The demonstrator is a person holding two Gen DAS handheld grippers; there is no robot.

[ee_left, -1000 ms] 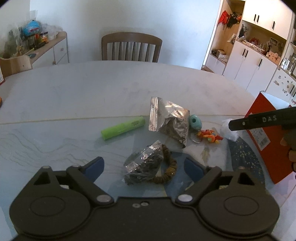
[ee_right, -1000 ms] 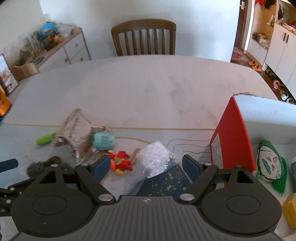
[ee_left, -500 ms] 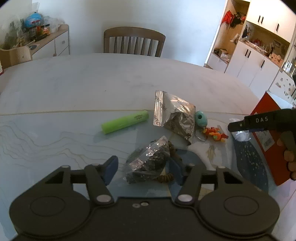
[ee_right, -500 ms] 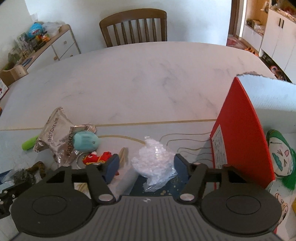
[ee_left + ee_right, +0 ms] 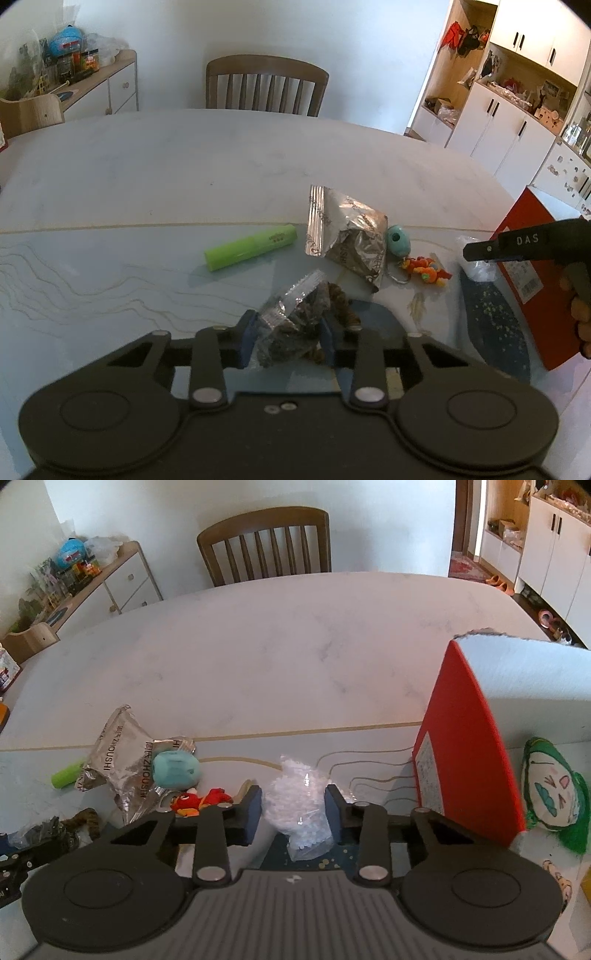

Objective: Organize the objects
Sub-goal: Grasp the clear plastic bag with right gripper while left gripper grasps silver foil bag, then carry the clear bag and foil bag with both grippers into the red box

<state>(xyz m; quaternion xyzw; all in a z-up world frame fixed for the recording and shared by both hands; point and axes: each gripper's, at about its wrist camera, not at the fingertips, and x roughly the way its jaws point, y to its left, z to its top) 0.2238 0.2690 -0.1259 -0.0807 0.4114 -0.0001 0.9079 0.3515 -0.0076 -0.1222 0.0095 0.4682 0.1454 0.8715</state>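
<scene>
Two hand-held grippers work over a pale, marble-veined surface (image 5: pixel 221 162) partly covered by a glossy clear mat with thin wavy lines. The left hand-held gripper (image 5: pixel 287 338) has its blue padded fingers (image 5: pixel 246 334) pressed in on a crinkly clear bag of dark bits (image 5: pixel 291 325), pinching it from both sides; a brown braided ring (image 5: pixel 343 306) lies touching the bag on its right. The right hand-held gripper (image 5: pixel 293 812) squeezes a soft clear bag of white granules (image 5: pixel 301 805) between its own blue pads, the bag bulging above and below them. Beyond the left one lie a smooth lime-green marker (image 5: pixel 251 248), a crumpled silver foil pouch (image 5: pixel 343 236), a rounded teal plush charm (image 5: pixel 398 242) touching the pouch's edge, and a small red-orange plush toy (image 5: pixel 428 269) on a metal key ring. A stiff red cardboard box (image 5: pixel 476 738) with a white inner wall stands open at the right, just beside the granule bag; a green plush with a drawn face (image 5: pixel 554 797) lies inside it. A slatted wooden chair (image 5: pixel 266 86) stands at the far edge.
</scene>
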